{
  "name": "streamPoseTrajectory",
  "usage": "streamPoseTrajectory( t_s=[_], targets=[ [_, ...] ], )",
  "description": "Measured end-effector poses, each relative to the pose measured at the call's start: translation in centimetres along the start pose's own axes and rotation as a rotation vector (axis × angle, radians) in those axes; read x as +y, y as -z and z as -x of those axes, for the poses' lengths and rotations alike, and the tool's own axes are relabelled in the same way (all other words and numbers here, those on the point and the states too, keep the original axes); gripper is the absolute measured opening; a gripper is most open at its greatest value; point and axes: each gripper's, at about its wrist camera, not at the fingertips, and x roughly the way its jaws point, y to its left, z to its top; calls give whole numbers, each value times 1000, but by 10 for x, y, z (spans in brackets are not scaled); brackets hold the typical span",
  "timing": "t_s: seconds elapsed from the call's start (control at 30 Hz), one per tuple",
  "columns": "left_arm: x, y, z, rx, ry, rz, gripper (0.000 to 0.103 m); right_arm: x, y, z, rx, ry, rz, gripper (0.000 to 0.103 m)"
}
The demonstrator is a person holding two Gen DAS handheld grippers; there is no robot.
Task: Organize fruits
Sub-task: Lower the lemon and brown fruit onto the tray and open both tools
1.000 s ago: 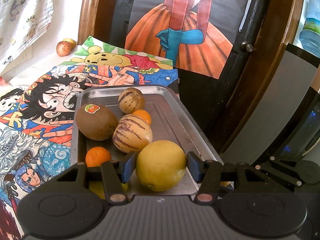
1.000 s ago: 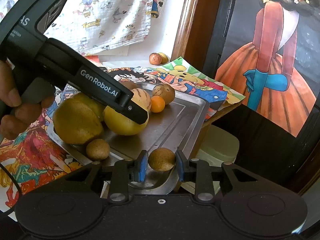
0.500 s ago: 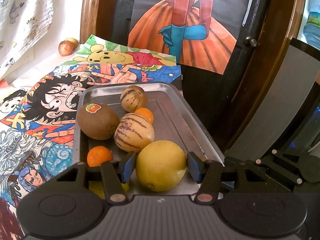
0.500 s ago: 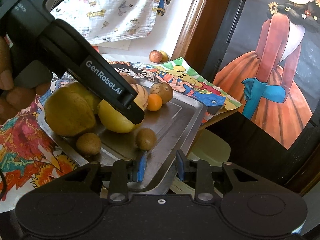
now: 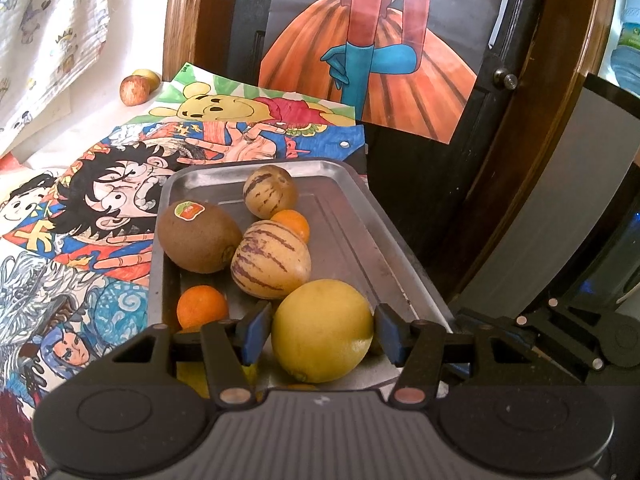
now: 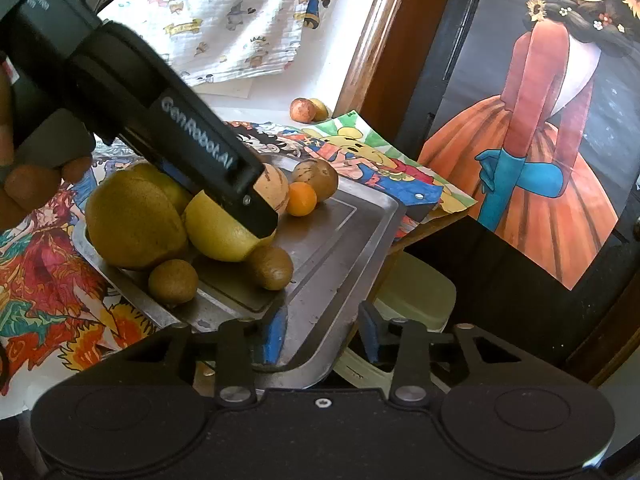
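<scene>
Left gripper brackets the yellow lemon on the metal tray, pads beside it; contact can't be confirmed. Right gripper open and empty at the tray's near edge, small kiwi lying on the tray.

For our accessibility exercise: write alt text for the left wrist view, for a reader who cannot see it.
The left claw frames a large yellow citrus fruit on a metal tray. Behind it lie two striped pepino melons, a stickered kiwi and two small oranges; cartoon posters cover the table.
</scene>
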Motion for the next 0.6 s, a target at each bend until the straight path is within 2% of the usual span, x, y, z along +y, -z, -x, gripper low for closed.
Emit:
streamPoseTrajectory(
  t_s=[0.13,0.6],
  targets=[
    [1,-2,4,1,6,32,68,0,1,2,-4,3,-6,49],
    [-3,-4,19,-25,-1,42,88,0,2,13,-28,19,-33,69]
  ],
)
